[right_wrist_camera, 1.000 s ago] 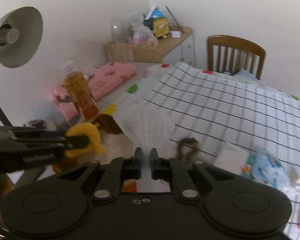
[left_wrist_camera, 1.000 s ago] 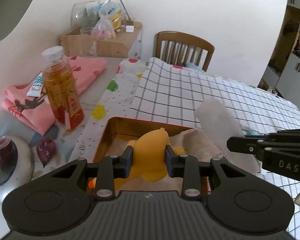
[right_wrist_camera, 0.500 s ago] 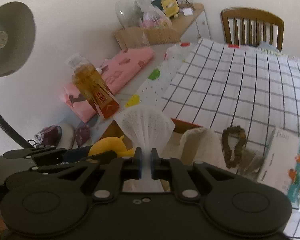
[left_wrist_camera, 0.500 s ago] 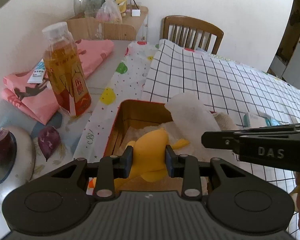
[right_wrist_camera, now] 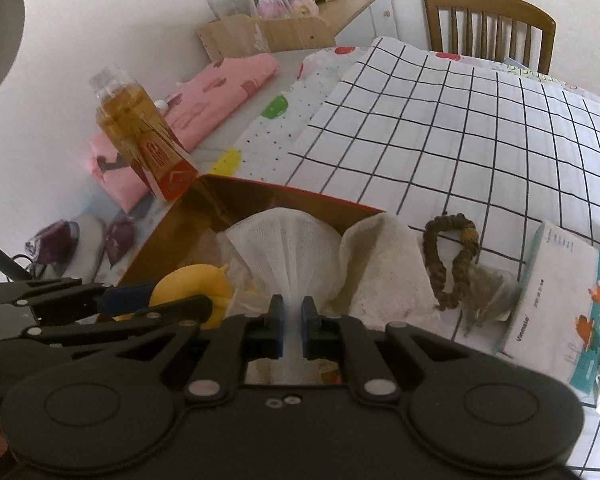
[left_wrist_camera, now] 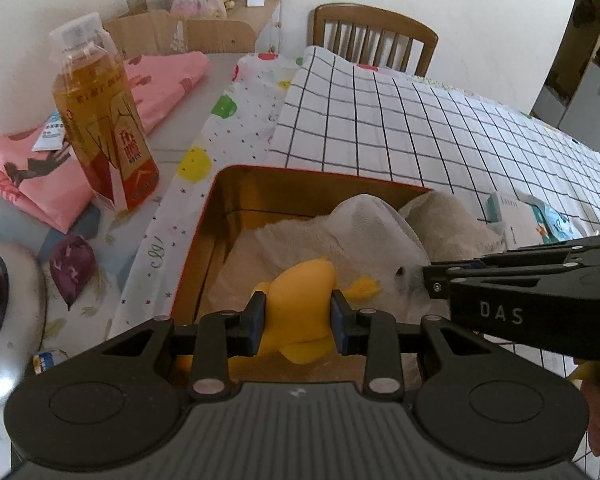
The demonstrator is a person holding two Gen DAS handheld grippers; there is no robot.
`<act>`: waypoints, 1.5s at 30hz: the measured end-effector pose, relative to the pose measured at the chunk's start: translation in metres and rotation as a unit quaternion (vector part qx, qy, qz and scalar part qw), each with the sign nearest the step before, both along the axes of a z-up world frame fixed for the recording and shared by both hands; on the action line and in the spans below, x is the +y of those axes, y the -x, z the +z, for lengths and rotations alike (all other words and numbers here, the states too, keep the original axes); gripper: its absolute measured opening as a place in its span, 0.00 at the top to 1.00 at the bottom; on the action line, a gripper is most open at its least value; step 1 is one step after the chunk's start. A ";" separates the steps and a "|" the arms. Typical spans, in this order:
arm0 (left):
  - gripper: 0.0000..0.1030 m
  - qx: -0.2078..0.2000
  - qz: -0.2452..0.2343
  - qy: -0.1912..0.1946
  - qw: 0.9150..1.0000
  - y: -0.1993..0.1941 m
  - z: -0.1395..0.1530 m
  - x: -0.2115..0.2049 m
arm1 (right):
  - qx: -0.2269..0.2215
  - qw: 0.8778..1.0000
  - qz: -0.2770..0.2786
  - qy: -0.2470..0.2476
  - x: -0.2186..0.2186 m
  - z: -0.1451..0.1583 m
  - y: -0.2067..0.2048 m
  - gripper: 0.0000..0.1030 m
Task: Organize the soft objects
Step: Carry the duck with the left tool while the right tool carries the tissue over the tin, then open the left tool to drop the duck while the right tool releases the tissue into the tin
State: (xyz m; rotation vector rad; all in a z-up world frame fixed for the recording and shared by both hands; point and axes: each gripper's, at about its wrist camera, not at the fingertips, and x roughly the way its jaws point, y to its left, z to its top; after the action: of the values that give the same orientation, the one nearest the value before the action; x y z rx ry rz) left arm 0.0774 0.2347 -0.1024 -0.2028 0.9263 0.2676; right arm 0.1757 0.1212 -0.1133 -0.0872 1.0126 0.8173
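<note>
Holding both loads over the tin [left_wrist_camera: 220, 216]: left gripper [left_wrist_camera: 298, 322] clamps yellow toy [left_wrist_camera: 300, 300], right gripper [right_wrist_camera: 291, 326] pinches white mesh cloth [right_wrist_camera: 288, 244]; neither released, scrunchie [right_wrist_camera: 452, 264] left on desk.

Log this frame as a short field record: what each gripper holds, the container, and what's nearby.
left gripper: shut on yellow soft toy, over the tin
right gripper: shut on white mesh cloth, over the tin
container: red tin, gold inside, beige towel draped over its right edge
nearby: tea bottle left of tin; brown scrunchie and tissue pack on checked cloth
</note>
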 end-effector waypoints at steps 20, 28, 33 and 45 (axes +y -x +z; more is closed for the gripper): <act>0.40 -0.017 0.015 -0.013 1.000 0.016 0.007 -0.007 | -0.034 0.999 0.029 0.008 -0.011 0.020 0.016 0.72; 0.40 -0.045 0.015 -0.019 0.999 0.029 0.026 -0.013 | -0.059 0.998 0.022 -0.013 -0.033 0.042 0.028 0.63; 0.40 -0.063 0.009 -0.019 0.998 0.035 0.041 -0.023 | -0.080 0.996 0.018 -0.025 -0.048 0.058 0.039 0.61; 0.40 -0.112 -0.042 -0.020 0.993 0.037 0.080 -0.068 | -0.133 0.990 -0.004 -0.051 -0.096 0.091 0.059 0.51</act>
State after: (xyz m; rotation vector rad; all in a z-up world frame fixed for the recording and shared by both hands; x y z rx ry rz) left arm 0.0403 0.1670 -0.0227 -0.1534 0.7049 0.1814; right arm 0.1163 0.0248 -0.0225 -0.1028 0.7182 0.8244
